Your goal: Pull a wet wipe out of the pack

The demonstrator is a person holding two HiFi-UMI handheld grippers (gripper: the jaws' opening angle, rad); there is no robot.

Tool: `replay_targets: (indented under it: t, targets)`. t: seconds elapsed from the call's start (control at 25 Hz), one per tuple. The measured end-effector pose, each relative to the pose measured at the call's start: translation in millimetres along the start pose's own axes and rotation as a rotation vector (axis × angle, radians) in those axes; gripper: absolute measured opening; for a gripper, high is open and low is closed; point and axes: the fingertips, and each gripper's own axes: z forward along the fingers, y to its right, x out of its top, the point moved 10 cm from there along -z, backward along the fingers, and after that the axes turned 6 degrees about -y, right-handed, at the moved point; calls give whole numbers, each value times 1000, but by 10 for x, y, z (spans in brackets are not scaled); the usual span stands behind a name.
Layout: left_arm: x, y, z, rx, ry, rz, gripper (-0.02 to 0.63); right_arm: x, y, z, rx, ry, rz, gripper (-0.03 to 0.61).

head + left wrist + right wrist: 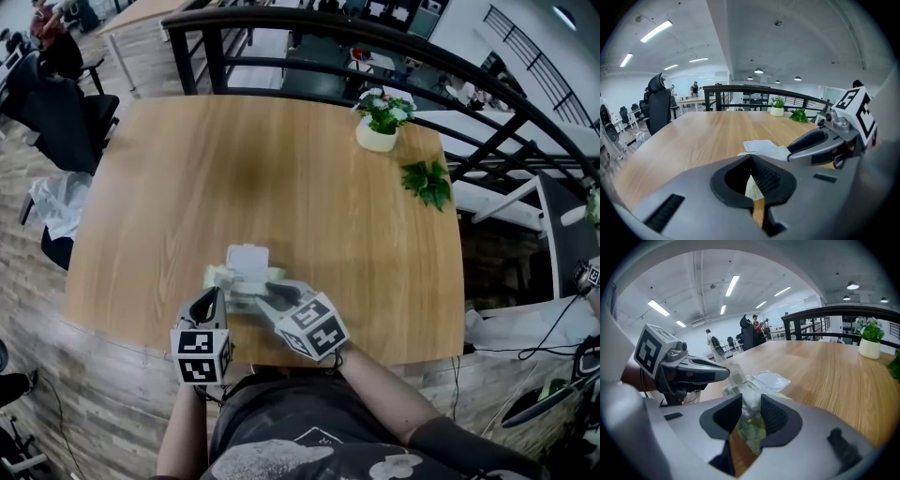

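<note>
A pale green wet wipe pack [216, 276] lies near the table's front edge, its clear white lid [248, 258] flipped up and open. My left gripper [217, 294] is at the pack's left end. Its jaws are shut, and the left gripper view shows a sliver of the pack's edge [753, 186] pinched between them. My right gripper [255, 298] comes in from the right over the pack's opening. In the right gripper view a white wet wipe [750, 397] stands up between its pads, which close on it. The left gripper's fingers [710, 373] show just beside it.
A white pot with a flowering plant [379, 124] and a loose green sprig [427, 182] sit at the table's far right. A black railing [281, 23] runs behind the table [281, 178]. An office chair [56, 122] stands to the left.
</note>
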Motion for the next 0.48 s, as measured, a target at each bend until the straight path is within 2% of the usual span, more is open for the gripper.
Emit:
replay_targets:
  t: [0.12, 0.48]
  targets:
    - [9, 2, -11, -9, -1, 8, 15, 3, 11, -5, -12, 1, 3, 123]
    - [-2, -39, 1, -23, 1, 9, 14, 13, 16, 13, -50, -14, -5, 38]
